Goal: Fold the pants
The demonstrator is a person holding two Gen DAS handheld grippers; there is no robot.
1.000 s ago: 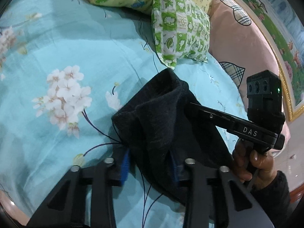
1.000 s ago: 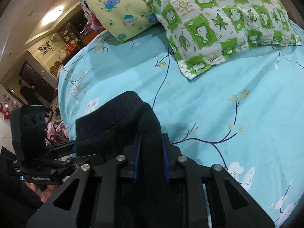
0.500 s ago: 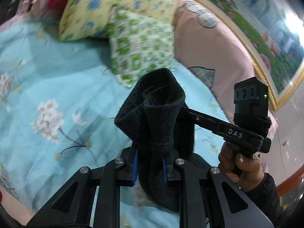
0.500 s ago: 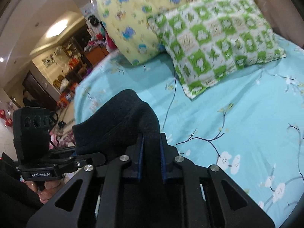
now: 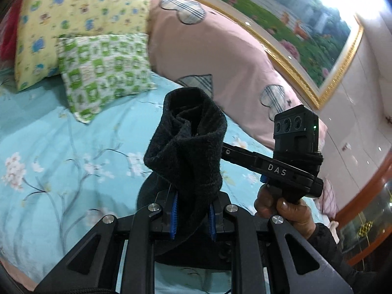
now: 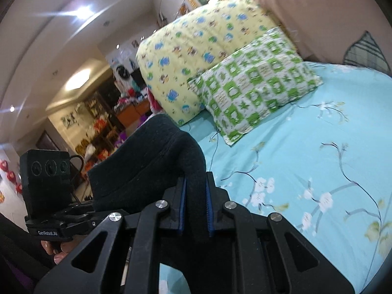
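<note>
Black fleece pants (image 5: 188, 144) hang bunched above the turquoise floral bed sheet (image 5: 56, 147). My left gripper (image 5: 192, 216) is shut on one fold of the cloth, its blue pads pressing both sides. In the left wrist view the right gripper's black body (image 5: 291, 161) reaches in from the right, a hand on its grip, its tips hidden behind the cloth. My right gripper (image 6: 195, 208) is shut on another edge of the pants (image 6: 152, 164). The left gripper's body (image 6: 46, 196) shows at the lower left there.
A green checked pillow (image 5: 103, 71) and a yellow cartoon-print pillow (image 5: 73, 12) lie at the bed's head beside a pink quilt (image 5: 220, 56) with plaid hearts. A gold-framed picture (image 5: 306, 41) hangs on the wall. Shelves and furniture (image 6: 103, 127) stand across the room.
Both grippers have lifted the pants off the sheet and risen. The left jaws went from wide around the cloth to shut on it. The views tipped up toward the pillows and wall.
</note>
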